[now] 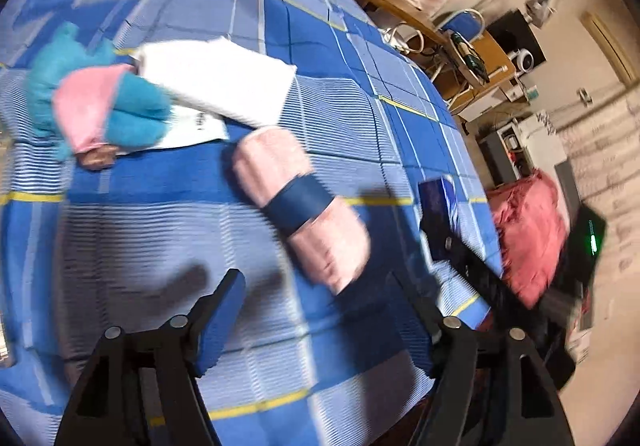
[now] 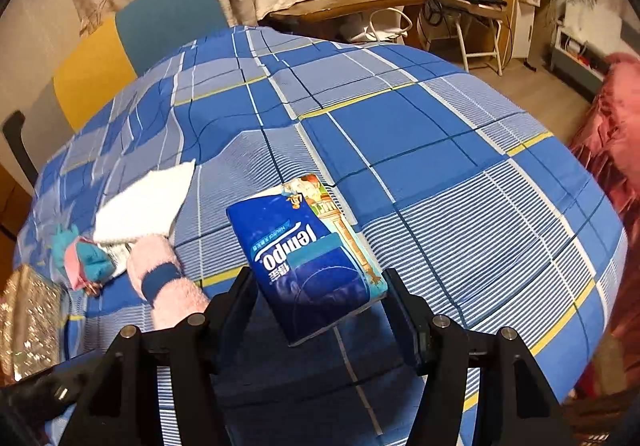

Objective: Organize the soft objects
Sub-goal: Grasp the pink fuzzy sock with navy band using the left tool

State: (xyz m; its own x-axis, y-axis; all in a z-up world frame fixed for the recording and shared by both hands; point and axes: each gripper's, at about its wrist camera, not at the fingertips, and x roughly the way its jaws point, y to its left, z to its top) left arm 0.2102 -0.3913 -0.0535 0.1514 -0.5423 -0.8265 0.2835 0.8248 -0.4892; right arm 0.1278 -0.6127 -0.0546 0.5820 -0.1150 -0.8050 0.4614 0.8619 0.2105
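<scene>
Right gripper (image 2: 320, 310) spread wide around blue tissue pack (image 2: 308, 266) reading "Tempo", perhaps untouched; left gripper (image 1: 320, 310) open, empty.

Warm indoor light, the left wrist view smeared by motion blur, both views bowed and dark at the corners

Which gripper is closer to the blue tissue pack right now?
Right. The right gripper has the tissue pack between its open jaws; the left gripper sits off beside it, by the pink roll.
</scene>
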